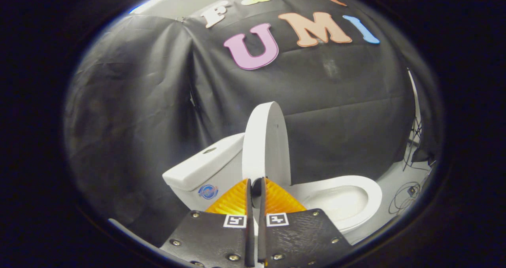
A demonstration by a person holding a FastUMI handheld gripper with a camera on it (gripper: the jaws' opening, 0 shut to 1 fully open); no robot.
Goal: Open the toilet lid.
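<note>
Orange-fingered gripper [256, 189] seen nearly clenched, nothing visibly held | white plastic toilet lid [265, 141] raised upright | task judged done.

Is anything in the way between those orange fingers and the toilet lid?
Nothing visible. The lid stands raised against the tank, just ahead of the gripper, whose fingers are nearly closed with only a thin gap. The bowl lies open beside them.

This is a recording booth made to look like a bathroom: a white toilet [336, 199] stands before a black cloth wall [150, 102], and loose cables [407, 197] lie on the floor at the right.
</note>
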